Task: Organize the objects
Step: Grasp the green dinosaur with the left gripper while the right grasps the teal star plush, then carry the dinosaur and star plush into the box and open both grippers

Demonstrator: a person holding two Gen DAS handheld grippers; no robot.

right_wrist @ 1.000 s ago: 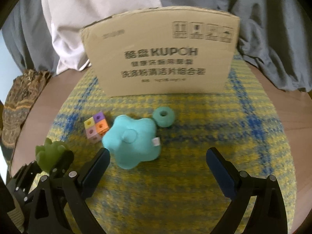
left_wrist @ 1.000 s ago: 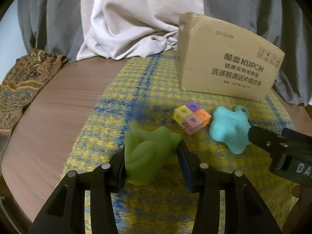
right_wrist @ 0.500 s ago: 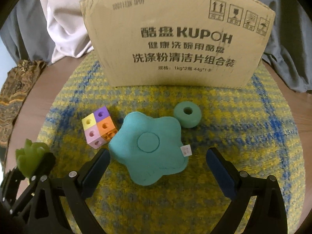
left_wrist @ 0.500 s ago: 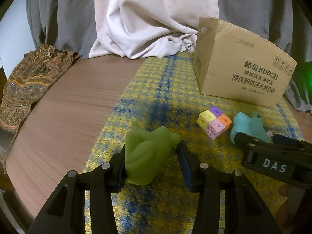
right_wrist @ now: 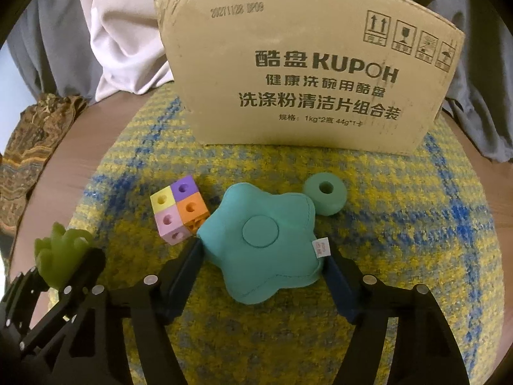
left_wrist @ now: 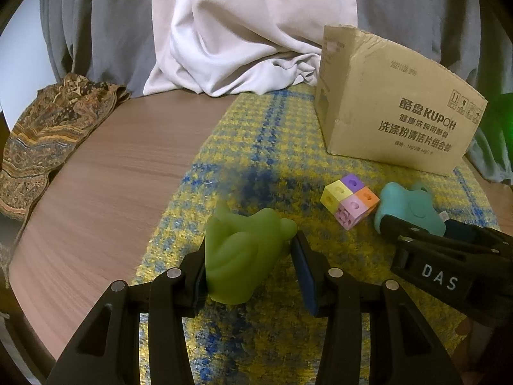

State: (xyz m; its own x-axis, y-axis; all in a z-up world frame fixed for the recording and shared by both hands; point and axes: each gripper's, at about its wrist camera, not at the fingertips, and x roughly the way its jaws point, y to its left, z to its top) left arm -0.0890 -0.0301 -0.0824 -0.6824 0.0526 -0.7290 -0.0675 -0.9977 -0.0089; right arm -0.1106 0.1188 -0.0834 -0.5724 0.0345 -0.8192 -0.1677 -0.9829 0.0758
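Gripping a soft green toy (left_wrist: 239, 253) between its two black fingers, the left gripper (left_wrist: 250, 268) holds the figure above the near edge of a yellow-and-blue woven mat (left_wrist: 266, 147), the pads pressed against the toy's flanks. The right gripper (right_wrist: 263, 272) straddles a teal star-shaped cushion (right_wrist: 266, 243) that lies flat on the mat; its jaws have just been closing, and both blue-padded fingers (right_wrist: 184, 269) now stand against the cushion's left and right edges, though whether they squeeze it yet cannot be told for certain. A white tag sticks out of the cushion's right side, next to the right finger.

Just left of the cushion, and close enough to seem touching in the right wrist view, sits a multicoloured cube block (right_wrist: 178, 211) of yellow, purple, pink and orange pieces with round holes. A teal ring (right_wrist: 325, 194) rests beside the cushion's upper right point. Behind all three stands a cardboard box (right_wrist: 307, 73) printed with "KUPOH" and Chinese lettering, set on the far part of the mat.

The mat lies on a round wooden table (left_wrist: 105, 176). A patterned brown cloth (left_wrist: 41, 141) drapes over the table's left rim, and grey and white fabric (left_wrist: 247, 32) hangs behind it. In the left wrist view the right gripper's black body, lettered "DAS", reaches in from the right over the cushion.
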